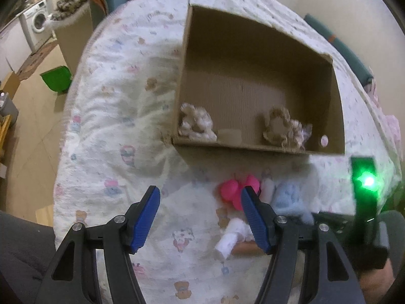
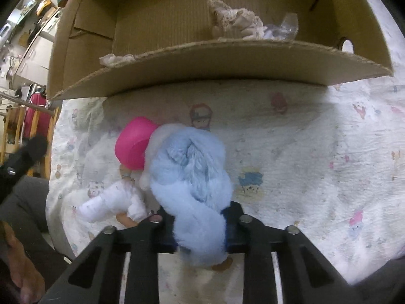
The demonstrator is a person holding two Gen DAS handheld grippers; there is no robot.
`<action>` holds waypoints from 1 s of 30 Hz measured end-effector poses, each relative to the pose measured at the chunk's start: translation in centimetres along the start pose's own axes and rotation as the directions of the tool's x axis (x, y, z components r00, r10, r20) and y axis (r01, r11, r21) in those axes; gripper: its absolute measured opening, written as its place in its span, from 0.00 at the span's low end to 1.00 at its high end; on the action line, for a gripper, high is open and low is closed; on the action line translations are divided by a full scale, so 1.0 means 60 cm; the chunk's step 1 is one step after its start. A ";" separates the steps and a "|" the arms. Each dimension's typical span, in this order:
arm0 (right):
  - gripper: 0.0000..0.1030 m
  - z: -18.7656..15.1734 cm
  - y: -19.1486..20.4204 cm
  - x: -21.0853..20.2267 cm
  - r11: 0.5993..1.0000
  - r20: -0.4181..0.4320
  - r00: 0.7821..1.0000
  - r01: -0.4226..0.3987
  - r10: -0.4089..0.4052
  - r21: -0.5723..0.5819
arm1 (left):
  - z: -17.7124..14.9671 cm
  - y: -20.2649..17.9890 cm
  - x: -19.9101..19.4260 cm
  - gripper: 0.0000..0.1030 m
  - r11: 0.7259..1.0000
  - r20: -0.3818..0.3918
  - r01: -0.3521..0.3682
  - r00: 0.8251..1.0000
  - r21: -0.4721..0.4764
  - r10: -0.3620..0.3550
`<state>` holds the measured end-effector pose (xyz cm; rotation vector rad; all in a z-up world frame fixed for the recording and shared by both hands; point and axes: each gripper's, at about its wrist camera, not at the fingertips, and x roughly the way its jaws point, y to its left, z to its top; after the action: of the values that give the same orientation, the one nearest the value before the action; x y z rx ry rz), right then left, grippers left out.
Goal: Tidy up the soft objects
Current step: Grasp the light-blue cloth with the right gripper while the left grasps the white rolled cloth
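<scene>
Through the left wrist camera we look down on a bed covered with a white cartoon-print blanket (image 1: 121, 116). An open cardboard box (image 1: 253, 149) lies on it, and two beige crocheted toys rest inside against the near wall, one on the left (image 1: 196, 124) and one on the right (image 1: 281, 129). Our left tongs (image 1: 200, 200) hang over the blanket with their blue pads (image 1: 146, 217) wide apart and nothing between them. Just beyond the right pad lies a doll with a pink cap (image 1: 229, 190) and a fluffy light-blue body (image 1: 288, 200); its white sleeve (image 1: 231, 238) stretches toward us. At the right edge the other device shows a green light (image 1: 367, 181).

Through the right wrist camera the doll lies on the blanket (image 2: 316, 152) in front of the box (image 2: 227, 60). Our right tongs (image 2: 200, 228) are closed on the light-blue fluffy body (image 2: 192, 172), which bulges between the dark pads. The pink cap (image 2: 134, 144) points toward the box, and the white sleeve (image 2: 111, 202) lies to the left. One beige toy (image 2: 235, 22) is visible over the box wall, with clear plastic (image 2: 286, 25) beside it.
</scene>
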<state>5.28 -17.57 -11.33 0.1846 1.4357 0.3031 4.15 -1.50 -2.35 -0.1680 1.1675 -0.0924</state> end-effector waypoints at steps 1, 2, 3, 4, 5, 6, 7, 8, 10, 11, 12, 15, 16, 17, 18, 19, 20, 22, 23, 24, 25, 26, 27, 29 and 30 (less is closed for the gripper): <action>0.22 0.000 0.000 -0.006 1.000 0.012 1.000 0.002 -0.002 -0.003 | -0.003 -0.003 0.006 0.62 1.000 -0.019 0.005 1.000 0.010 -0.005; 0.22 -0.002 0.001 -0.013 1.000 0.027 1.000 0.005 -0.005 -0.005 | -0.006 -0.006 0.011 0.62 1.000 -0.034 0.008 0.999 0.021 -0.008; 0.22 -0.004 0.000 -0.020 1.000 0.039 0.999 0.006 -0.006 -0.001 | -0.010 -0.008 0.015 0.62 1.000 -0.045 0.011 0.999 0.029 -0.010; 0.21 -0.006 -0.002 -0.028 1.000 0.049 0.999 0.000 0.000 0.007 | -0.012 -0.012 0.018 0.62 0.999 -0.053 0.014 0.999 0.037 -0.012; 0.21 -0.010 -0.005 -0.035 1.000 0.058 0.998 -0.007 0.006 0.016 | -0.015 -0.016 0.021 0.62 0.999 -0.062 0.018 0.998 0.046 -0.015; 0.21 -0.013 -0.008 -0.042 1.000 0.065 0.998 -0.009 0.008 0.021 | -0.017 -0.019 0.024 0.62 0.998 -0.069 0.023 0.997 0.053 -0.020; 0.21 -0.017 -0.008 -0.047 1.000 0.073 0.997 -0.009 0.006 0.028 | -0.019 -0.023 0.027 0.62 0.998 -0.078 0.030 0.997 0.060 -0.025; 0.22 -0.018 -0.015 -0.055 0.999 0.080 0.997 -0.009 0.006 0.037 | -0.021 -0.028 0.031 0.62 0.997 -0.087 0.037 0.996 0.069 -0.031; 0.22 -0.022 -0.021 -0.070 0.998 0.098 0.995 -0.013 0.007 0.061 | -0.028 -0.040 0.039 0.62 0.994 -0.114 0.055 0.992 0.093 -0.045; 0.22 -0.024 -0.025 -0.078 0.997 0.111 0.994 -0.015 0.007 0.073 | -0.031 -0.046 0.043 0.62 0.993 -0.125 0.062 0.991 0.105 -0.049; 0.22 -0.026 -0.028 -0.087 0.996 0.126 0.992 -0.022 0.011 0.081 | -0.035 -0.053 0.047 0.62 0.990 -0.136 0.069 0.989 0.120 -0.053; 0.22 -0.035 -0.041 -0.113 0.993 0.171 0.985 -0.056 0.038 0.100 | -0.046 -0.073 0.063 0.62 0.982 -0.168 0.083 0.984 0.168 -0.054; 0.22 -0.038 -0.042 -0.119 0.993 0.184 0.982 -0.063 0.043 0.104 | -0.049 -0.078 0.069 0.62 0.980 -0.182 0.088 0.982 0.179 -0.055; 0.22 -0.042 -0.047 -0.125 0.992 0.193 0.980 -0.069 0.047 0.107 | -0.053 -0.083 0.075 0.61 0.978 -0.196 0.094 0.979 0.187 -0.057; 0.22 -0.043 -0.049 -0.127 0.991 0.199 0.979 -0.073 0.049 0.111 | -0.054 -0.086 0.080 0.61 0.977 -0.203 0.098 0.977 0.189 -0.059; 0.22 -0.043 -0.051 -0.127 0.990 0.200 0.979 -0.075 0.051 0.115 | -0.056 -0.088 0.084 0.61 0.977 -0.208 0.100 0.976 0.190 -0.060; 0.22 -0.043 -0.052 -0.127 0.990 0.200 0.979 -0.075 0.050 0.121 | -0.057 -0.089 0.087 0.61 0.977 -0.213 0.100 0.975 0.188 -0.059; 0.22 -0.040 -0.057 -0.124 0.988 0.198 0.979 -0.075 0.048 0.132 | -0.059 -0.088 0.096 0.58 0.978 -0.229 0.105 0.971 0.177 -0.063; 0.22 -0.039 -0.052 -0.117 0.988 0.197 0.979 -0.076 0.049 0.135 | -0.060 -0.087 0.099 0.53 0.979 -0.236 0.108 0.970 0.173 -0.065; 0.22 -0.038 -0.053 -0.118 0.988 0.197 0.979 -0.076 0.048 0.136 | -0.061 -0.087 0.102 0.43 0.978 -0.244 0.118 0.967 0.170 -0.074; 0.22 -0.038 -0.053 -0.119 0.988 0.196 0.980 -0.073 0.046 0.135 | -0.061 -0.089 0.103 0.32 0.977 -0.247 0.129 0.965 0.168 -0.085; 0.22 -0.039 -0.054 -0.118 0.988 0.194 0.980 -0.071 0.044 0.133 | -0.060 -0.089 0.102 0.26 0.977 -0.245 0.134 0.965 0.167 -0.091; 0.22 -0.039 -0.051 -0.115 0.989 0.192 0.980 -0.070 0.044 0.132 | -0.060 -0.089 0.098 0.21 0.976 -0.234 0.131 0.968 0.173 -0.088; 0.22 -0.040 -0.051 -0.117 0.990 0.188 0.981 -0.067 0.042 0.128 | -0.059 -0.088 0.091 0.18 0.974 -0.227 0.141 0.969 0.176 -0.099; 0.22 -0.040 -0.051 -0.117 0.990 0.187 0.981 -0.066 0.041 0.127 | -0.057 -0.081 0.087 0.15 0.975 -0.226 0.145 0.968 0.168 -0.105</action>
<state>2.47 -22.80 -5.97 0.3520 1.2688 0.2283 3.13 -7.38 -7.50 -0.0696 1.3575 -0.3363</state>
